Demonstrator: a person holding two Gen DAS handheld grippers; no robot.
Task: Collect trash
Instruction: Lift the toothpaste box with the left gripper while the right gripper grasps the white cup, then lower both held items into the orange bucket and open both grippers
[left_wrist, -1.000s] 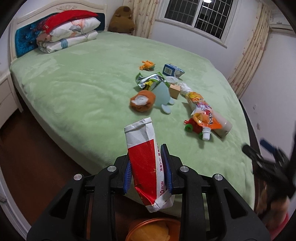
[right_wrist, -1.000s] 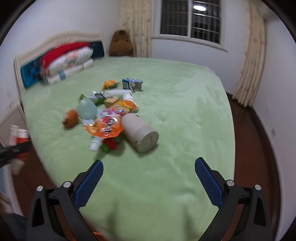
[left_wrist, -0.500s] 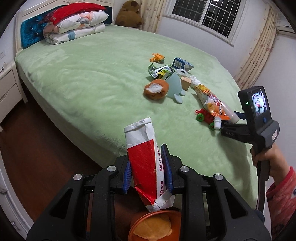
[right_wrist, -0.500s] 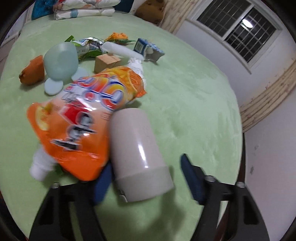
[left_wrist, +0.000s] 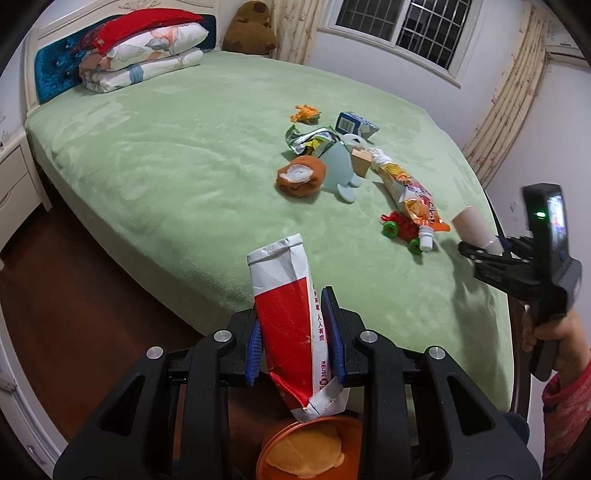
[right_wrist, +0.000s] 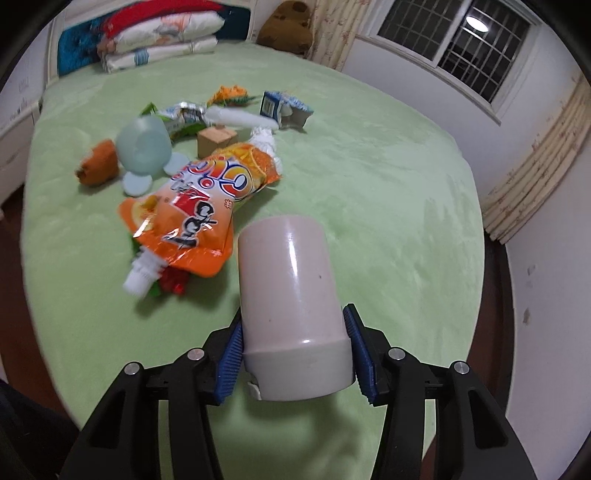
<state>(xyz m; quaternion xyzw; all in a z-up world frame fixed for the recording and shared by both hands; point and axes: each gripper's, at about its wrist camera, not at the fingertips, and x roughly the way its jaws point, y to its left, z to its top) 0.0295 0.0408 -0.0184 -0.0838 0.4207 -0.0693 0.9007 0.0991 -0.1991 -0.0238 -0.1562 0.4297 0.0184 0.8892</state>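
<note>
Bedroom with a green bed (left_wrist: 184, 155) covered in junk: an orange drink pouch (right_wrist: 195, 210), a blue carton (left_wrist: 354, 123), a pale green cup (right_wrist: 144, 147). The left gripper (left_wrist: 295, 341) was clamped on a red-and-white paper bag (left_wrist: 291, 314), right above an orange bin (left_wrist: 306, 450). The right gripper (right_wrist: 295, 354) was squeezing a beige cup (right_wrist: 291, 302) near the bed's edge.
</note>
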